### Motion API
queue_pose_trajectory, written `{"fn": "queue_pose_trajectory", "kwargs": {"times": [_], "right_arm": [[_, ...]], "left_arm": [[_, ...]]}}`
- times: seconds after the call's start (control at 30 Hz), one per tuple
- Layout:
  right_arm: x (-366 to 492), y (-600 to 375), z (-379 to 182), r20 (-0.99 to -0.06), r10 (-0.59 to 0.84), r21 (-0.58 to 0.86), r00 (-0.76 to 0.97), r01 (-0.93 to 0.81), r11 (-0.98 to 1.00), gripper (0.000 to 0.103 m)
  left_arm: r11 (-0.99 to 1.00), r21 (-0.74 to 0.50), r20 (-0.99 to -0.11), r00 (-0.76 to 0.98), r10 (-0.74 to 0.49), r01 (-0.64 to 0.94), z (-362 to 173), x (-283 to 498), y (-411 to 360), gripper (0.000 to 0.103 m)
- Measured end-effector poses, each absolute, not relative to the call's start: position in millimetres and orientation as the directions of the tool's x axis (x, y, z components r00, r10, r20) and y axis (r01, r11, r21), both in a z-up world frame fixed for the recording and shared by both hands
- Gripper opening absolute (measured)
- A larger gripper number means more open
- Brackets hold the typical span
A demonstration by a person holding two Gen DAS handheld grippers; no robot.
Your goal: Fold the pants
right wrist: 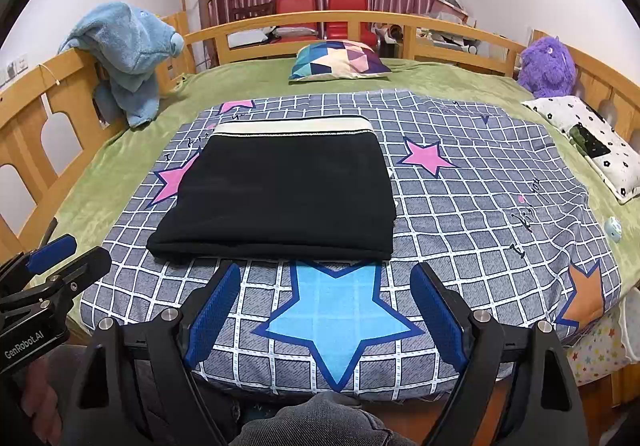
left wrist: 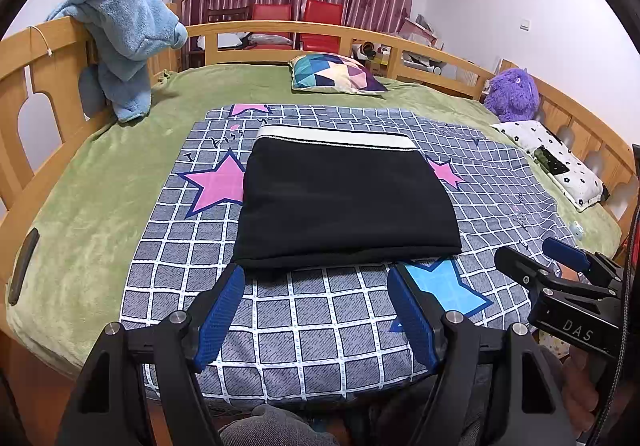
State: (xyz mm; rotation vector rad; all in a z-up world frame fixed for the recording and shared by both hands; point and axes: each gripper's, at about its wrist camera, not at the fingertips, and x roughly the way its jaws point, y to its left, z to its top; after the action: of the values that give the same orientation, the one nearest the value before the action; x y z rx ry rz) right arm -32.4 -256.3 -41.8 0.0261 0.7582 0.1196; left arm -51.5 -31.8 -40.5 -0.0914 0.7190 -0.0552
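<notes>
Black pants [left wrist: 344, 202] lie folded into a flat rectangle on the checked sheet [left wrist: 304, 318], with a cream waistband [left wrist: 336, 136] at the far edge. They also show in the right wrist view [right wrist: 280, 198]. My left gripper [left wrist: 316, 274] is open and empty, just short of the pants' near edge. My right gripper [right wrist: 326, 274] is open and empty, in front of the pants' near edge above a blue star. Each gripper shows in the other's view, the right gripper [left wrist: 536, 254] and the left gripper [right wrist: 68, 250], both apart from the pants.
The green bedspread [left wrist: 92, 214] sits inside a wooden bed rail [left wrist: 48, 58]. A blue plush robe [left wrist: 124, 34] hangs on the left rail. A patterned cushion [left wrist: 336, 74], a purple plush toy [left wrist: 512, 94] and a white pillow [left wrist: 560, 162] lie at the far and right sides.
</notes>
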Motion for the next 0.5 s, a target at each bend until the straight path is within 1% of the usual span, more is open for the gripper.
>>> {"fn": "queue_pose_trajectory", "kwargs": {"times": [0.5], "right_arm": [[-32.7, -256.5, -42.0, -0.685, 0.115, 0.064, 0.72, -0.097, 0.993, 0.086]], "left_arm": [[0.995, -0.103, -0.655, 0.751, -0.082, 0.018, -40.7, -51.6, -32.0, 0.072]]}}
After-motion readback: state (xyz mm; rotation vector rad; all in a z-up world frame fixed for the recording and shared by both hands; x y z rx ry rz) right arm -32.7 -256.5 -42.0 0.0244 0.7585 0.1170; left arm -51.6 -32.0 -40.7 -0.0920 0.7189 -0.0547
